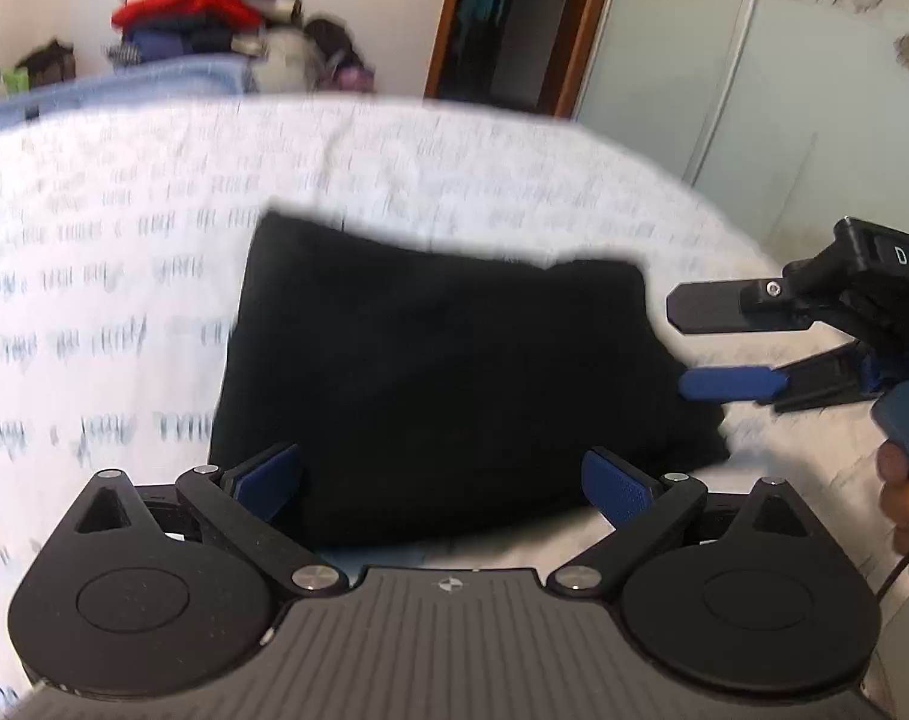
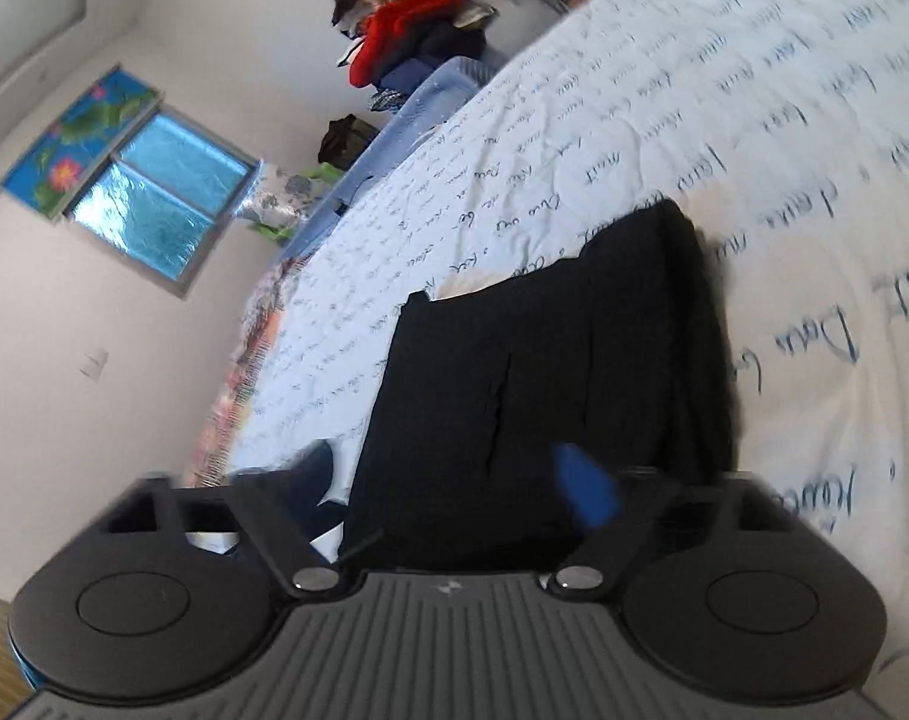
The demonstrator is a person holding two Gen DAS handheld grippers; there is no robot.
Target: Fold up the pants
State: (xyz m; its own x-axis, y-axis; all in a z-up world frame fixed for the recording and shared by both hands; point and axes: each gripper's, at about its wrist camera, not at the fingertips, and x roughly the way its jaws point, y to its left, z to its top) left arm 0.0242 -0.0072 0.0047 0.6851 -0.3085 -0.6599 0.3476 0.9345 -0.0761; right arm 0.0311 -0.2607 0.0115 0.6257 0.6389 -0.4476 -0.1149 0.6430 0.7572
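The black pants (image 1: 442,372) lie folded into a compact rectangle on the white bed sheet with printed handwriting (image 1: 124,276). My left gripper (image 1: 442,480) is open and empty, its blue pads either side of the bundle's near edge, just above it. My right gripper (image 1: 685,348) comes in from the right, open, one finger above the other at the bundle's right edge. In the right wrist view the pants (image 2: 544,396) lie straight ahead between the open fingers of the right gripper (image 2: 454,480), and nothing is held.
A pile of clothes (image 1: 196,18) stands beyond the bed's far side. A doorway (image 1: 514,18) and frosted wardrobe doors (image 1: 784,90) lie to the right. A window (image 2: 154,198) is in the wall beyond the bed's far end.
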